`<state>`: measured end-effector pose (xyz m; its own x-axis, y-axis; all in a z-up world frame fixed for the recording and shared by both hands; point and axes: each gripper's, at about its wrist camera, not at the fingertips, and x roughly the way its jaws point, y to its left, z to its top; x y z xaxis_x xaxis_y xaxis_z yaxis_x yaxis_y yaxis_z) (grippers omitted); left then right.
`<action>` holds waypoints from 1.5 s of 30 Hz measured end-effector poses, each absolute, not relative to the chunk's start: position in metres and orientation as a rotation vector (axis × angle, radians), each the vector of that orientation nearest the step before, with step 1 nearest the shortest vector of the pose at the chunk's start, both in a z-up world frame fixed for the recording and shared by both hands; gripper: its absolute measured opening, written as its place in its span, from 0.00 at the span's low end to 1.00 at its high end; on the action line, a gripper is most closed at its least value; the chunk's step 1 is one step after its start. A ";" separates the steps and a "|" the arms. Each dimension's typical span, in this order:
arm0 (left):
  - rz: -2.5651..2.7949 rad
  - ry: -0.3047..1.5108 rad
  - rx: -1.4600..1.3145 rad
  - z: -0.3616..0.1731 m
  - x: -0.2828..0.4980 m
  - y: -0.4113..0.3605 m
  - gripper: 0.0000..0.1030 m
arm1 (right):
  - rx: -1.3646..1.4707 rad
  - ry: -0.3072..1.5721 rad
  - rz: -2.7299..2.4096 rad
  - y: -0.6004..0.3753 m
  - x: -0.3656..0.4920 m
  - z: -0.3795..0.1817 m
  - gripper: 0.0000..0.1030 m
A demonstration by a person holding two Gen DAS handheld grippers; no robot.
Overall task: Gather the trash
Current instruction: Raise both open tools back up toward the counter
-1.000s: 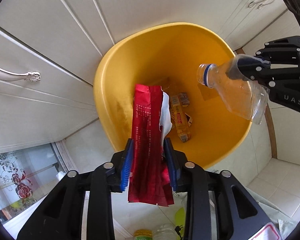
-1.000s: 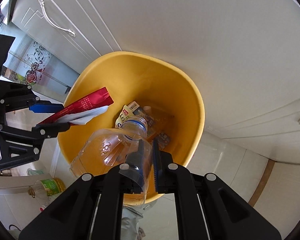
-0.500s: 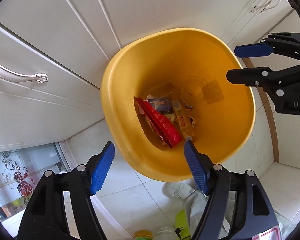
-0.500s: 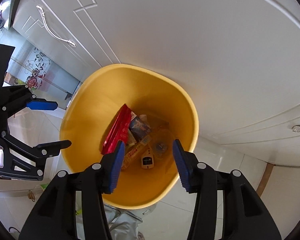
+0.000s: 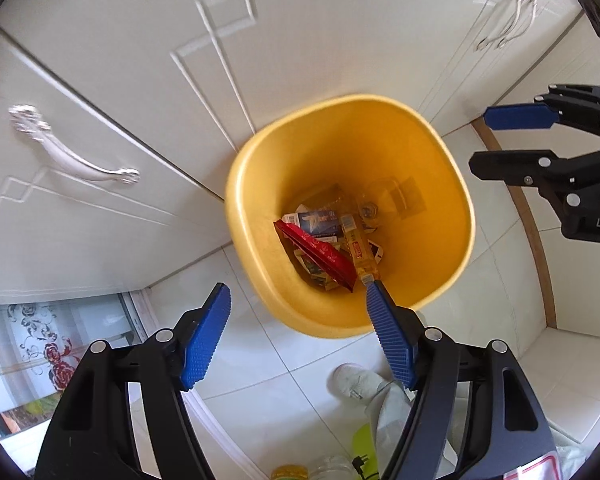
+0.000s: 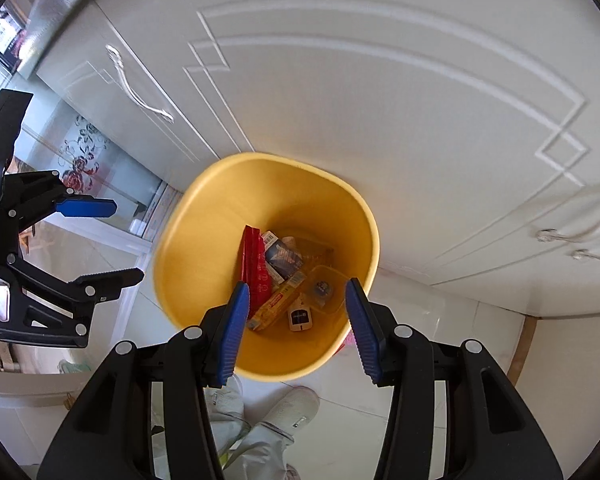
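A: Where is the trash seen from the two grippers?

B: It is all found at the bottom of the bin (image 5: 440, 280), below and ahead of both. The left gripper (image 5: 296, 336) is held over the bin's near rim, its jaws spread wide with nothing between them. The right gripper (image 6: 296, 322) is likewise held apart and empty, above the rim on the other side.

A: Which one is judged nearer?

B: Neither is clearly favoured; the bin is framed between the jaws of each. In the right view the left gripper (image 6: 100, 240) is seen off to the bin's side, well apart from it.

A: And how is the trash laid?

B: A red wrapper (image 5: 320, 252) is leaned along the inner wall, its long axis running from the bin's centre toward the near rim. A thin yellow pack (image 5: 360, 250) is laid just beside it, nearly parallel. A blue-and-white carton (image 5: 316, 222) is lodged behind them, and a clear bottle (image 5: 376, 204) is made out faintly against the far wall.

A: Materials?

B: The bin is smooth, glossy yellow plastic with a rounded-square mouth. The wrapper is shiny foil, the carton is card, the bottle is thin transparent plastic. The gripper pads are ribbed blue. The bin is stood on pale floor tiles (image 5: 268, 360), against white panelled cabinet doors (image 5: 140, 40).

A: So the drop is judged done?

B: It appears so; further trash would have to be sought away from the bin.
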<state>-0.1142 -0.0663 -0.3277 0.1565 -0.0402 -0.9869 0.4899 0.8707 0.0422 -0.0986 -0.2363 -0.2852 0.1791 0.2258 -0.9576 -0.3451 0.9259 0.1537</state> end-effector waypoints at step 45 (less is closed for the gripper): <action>-0.090 0.903 0.052 -0.051 0.031 -0.017 0.76 | -0.017 0.821 0.193 -0.254 0.010 -0.011 0.61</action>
